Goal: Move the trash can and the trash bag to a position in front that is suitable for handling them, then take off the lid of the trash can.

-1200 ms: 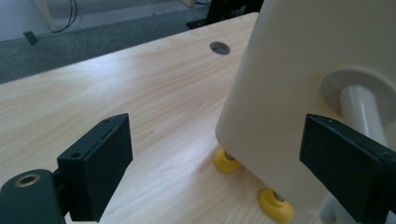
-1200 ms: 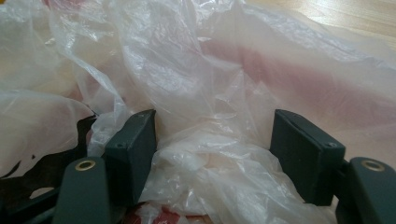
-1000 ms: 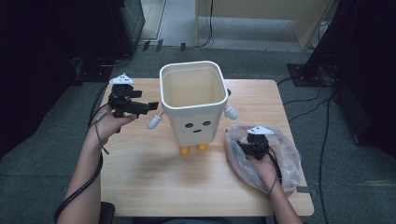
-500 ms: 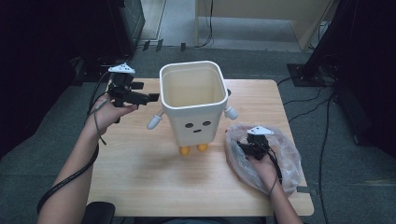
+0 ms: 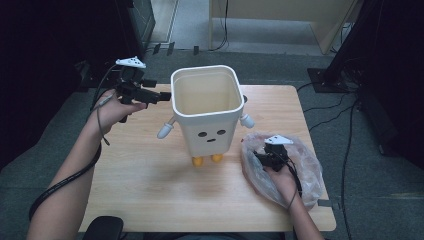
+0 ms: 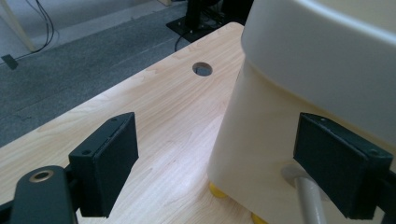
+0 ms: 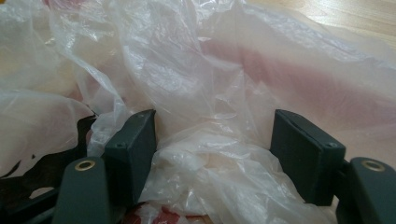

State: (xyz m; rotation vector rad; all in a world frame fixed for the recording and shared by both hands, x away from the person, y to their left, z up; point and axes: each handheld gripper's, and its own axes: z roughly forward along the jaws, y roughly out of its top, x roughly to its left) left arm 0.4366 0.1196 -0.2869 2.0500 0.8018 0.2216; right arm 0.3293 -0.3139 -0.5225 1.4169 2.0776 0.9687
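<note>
- Two claws work around the cream bin, a character-shaped bin that stands upright mid-counter on two orange feet. The left claw hovers at its upper left side with jaws spread wide; the right claw is to the bin's right, jaws spread and pushed into the crumpled clear plastic bag, not yet pinching it.
- Risk, as I judge it: the bin looks tall and light on small feet, so a sideways knock from the left claw could tip or slide it. Its thin side arm sits just by one jaw and could catch.
- The bag film is slack and slippery; a shallow bite may grab one layer only, so it slips free or tears when lifted.
- The counter is pale wood grain, with a round cable hole behind the bin.
- Around it: grey carpet floor, loose cables to the bin's right, and dark equipment.
</note>
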